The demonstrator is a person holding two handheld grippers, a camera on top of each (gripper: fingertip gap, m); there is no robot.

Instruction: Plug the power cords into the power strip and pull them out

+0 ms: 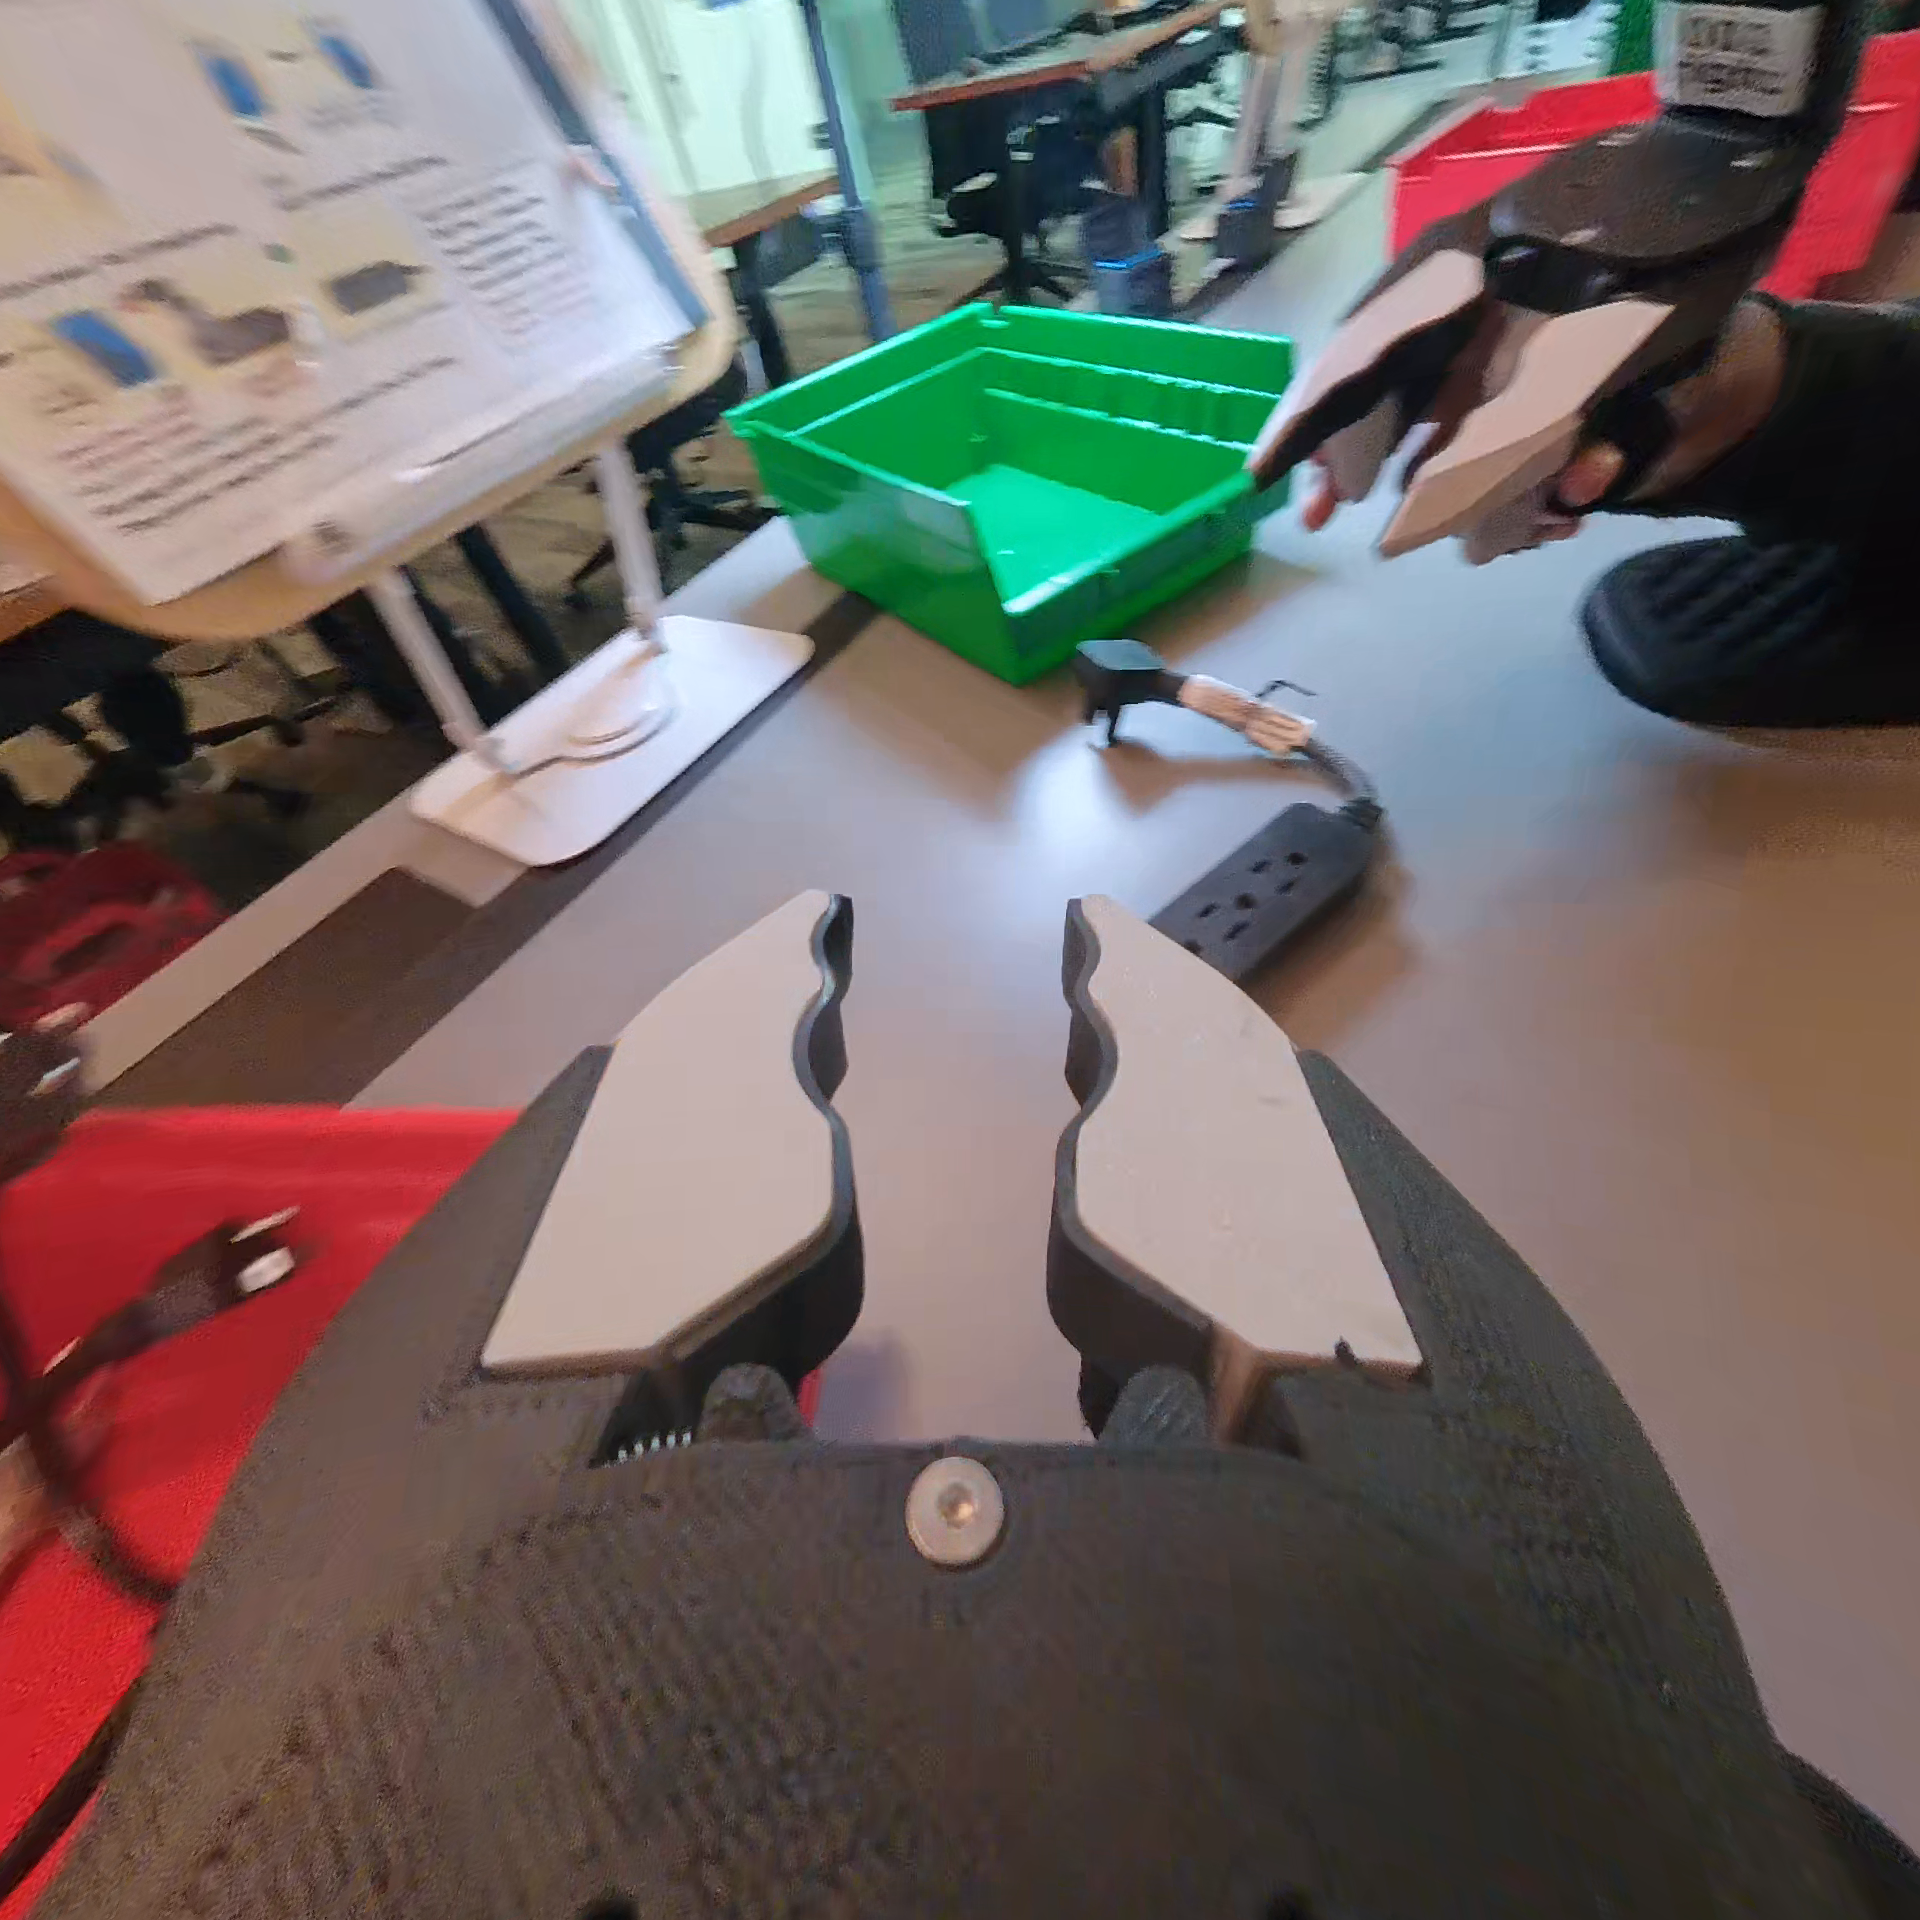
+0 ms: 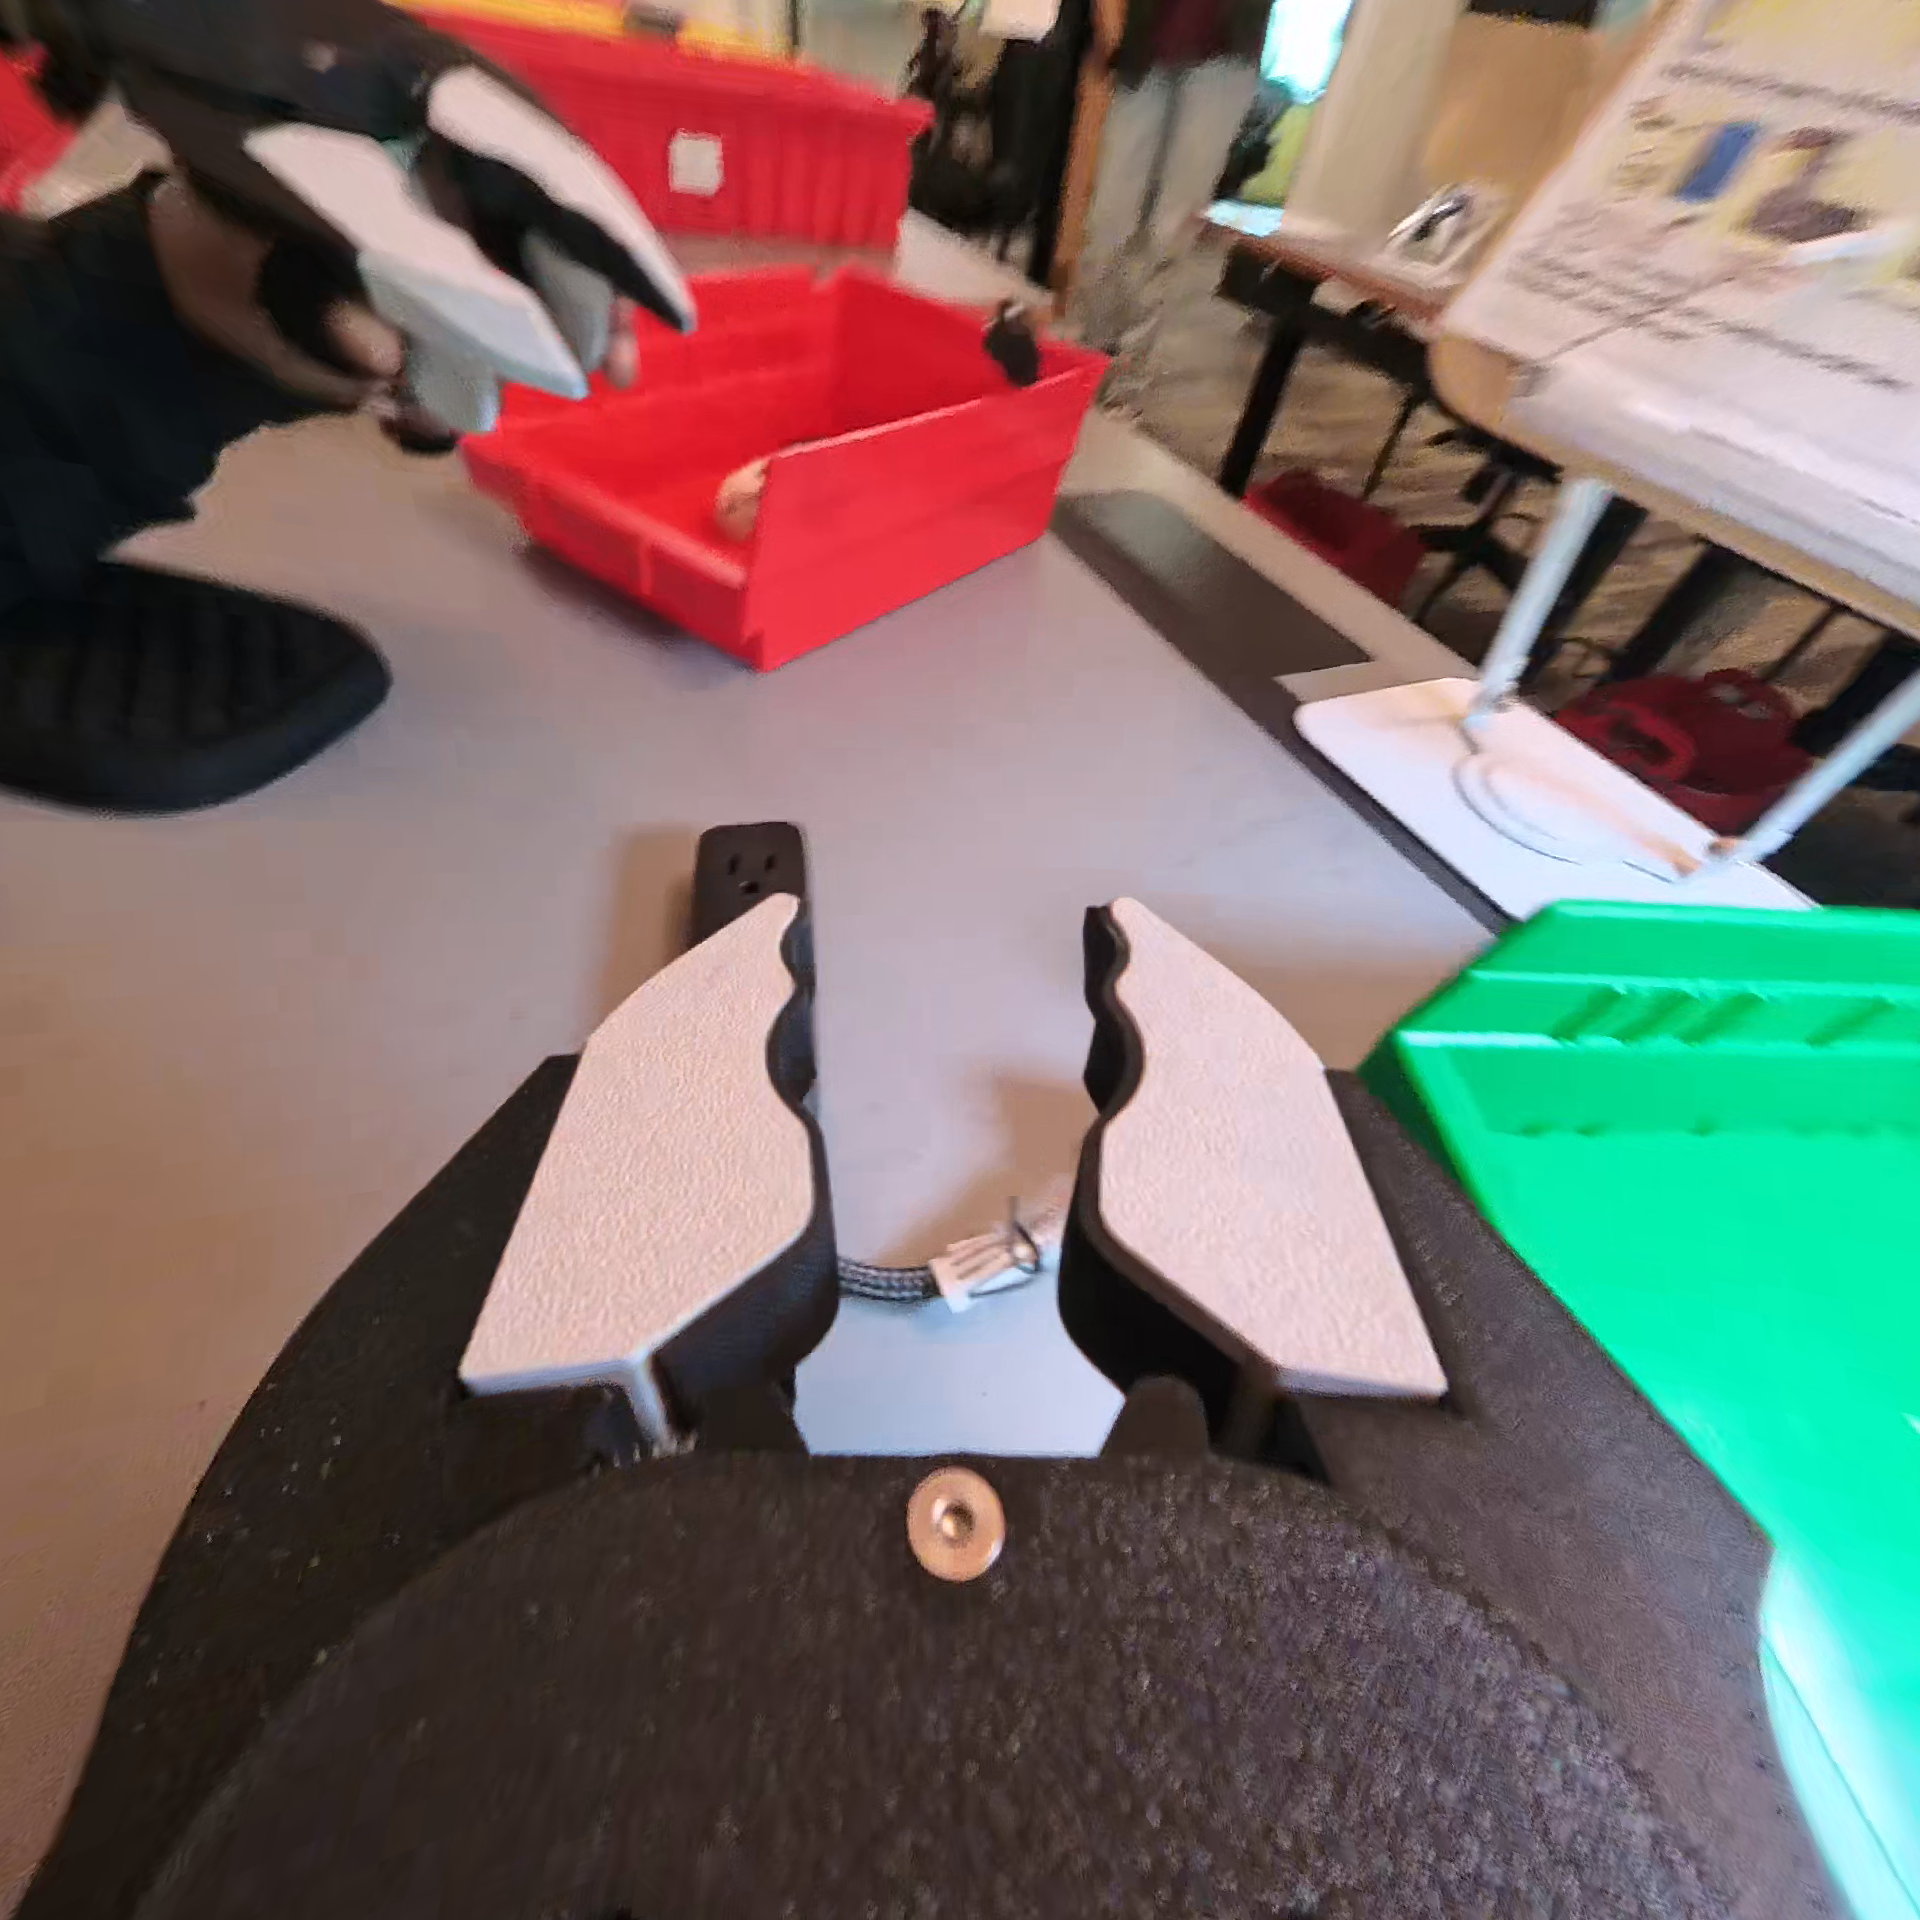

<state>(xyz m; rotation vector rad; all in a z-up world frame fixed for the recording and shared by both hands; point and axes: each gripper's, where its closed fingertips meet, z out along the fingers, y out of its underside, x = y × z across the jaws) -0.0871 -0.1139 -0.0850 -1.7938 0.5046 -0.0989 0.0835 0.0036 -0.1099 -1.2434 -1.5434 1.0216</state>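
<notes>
Print on the instruction sheet [image 1: 260, 260] is too blurred to read.

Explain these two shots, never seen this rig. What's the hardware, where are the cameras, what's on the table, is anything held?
There is no robot arm. A person holds a handheld two-finger gripper in each hand, and each carries a wide-angle camera looking forward along its fingers.

The left wrist view shows the left gripper up close, open and empty, with the right gripper farther off in a gloved hand. The right wrist view shows the right gripper up close, also open and empty, with the left one raised in the distance.

On the grey table lie a black power strip, its short braided cord ending in a black plug, an empty green plastic bin, a red plastic bin and a white document stand. Nothing is plugged into the strip.
</notes>
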